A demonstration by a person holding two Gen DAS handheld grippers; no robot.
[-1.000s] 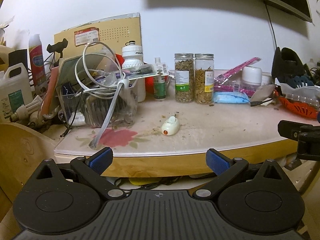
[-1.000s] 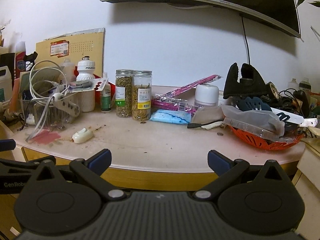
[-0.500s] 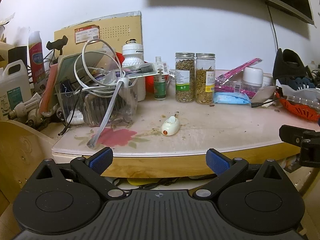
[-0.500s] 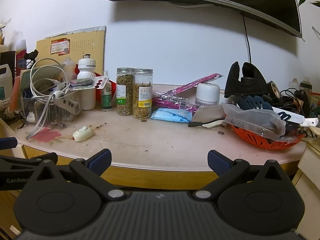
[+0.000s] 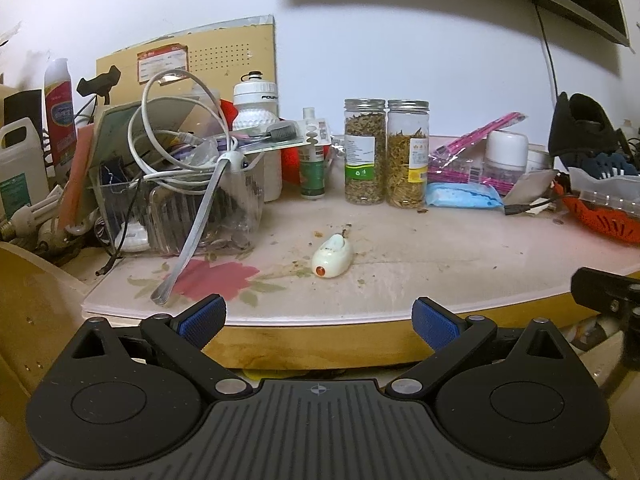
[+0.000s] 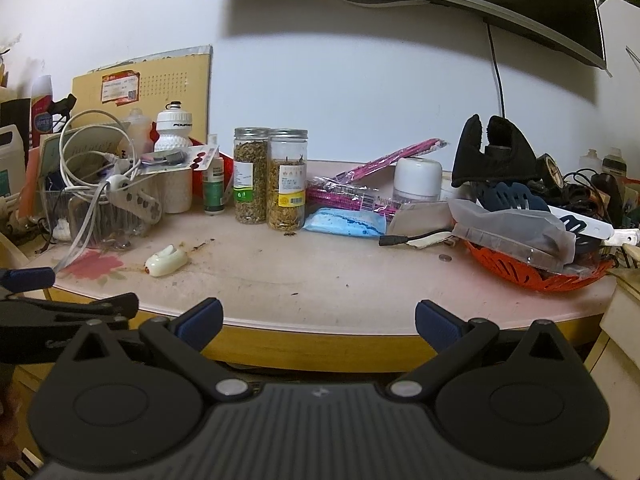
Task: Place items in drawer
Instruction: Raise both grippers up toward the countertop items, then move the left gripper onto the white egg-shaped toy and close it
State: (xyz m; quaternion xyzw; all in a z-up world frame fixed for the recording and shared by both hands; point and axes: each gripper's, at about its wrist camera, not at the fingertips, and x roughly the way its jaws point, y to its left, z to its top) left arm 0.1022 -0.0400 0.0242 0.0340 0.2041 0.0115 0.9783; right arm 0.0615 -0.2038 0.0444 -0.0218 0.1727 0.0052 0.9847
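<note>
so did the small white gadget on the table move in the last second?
No. The white gadget sits at the same spot right of the red flower print, in front of the two jars.

The tabletop (image 6: pixel 360 272) is showing a matt, stained pinkish mat over a glossy wooden edge (image 6: pixel 320 346). Two clear jars (image 6: pixel 272 178) are wearing shiny metal lids. The orange basket (image 6: pixel 532 272) is looking like perforated plastic, the white bottle (image 5: pixel 256 120) like dull plastic.
</note>
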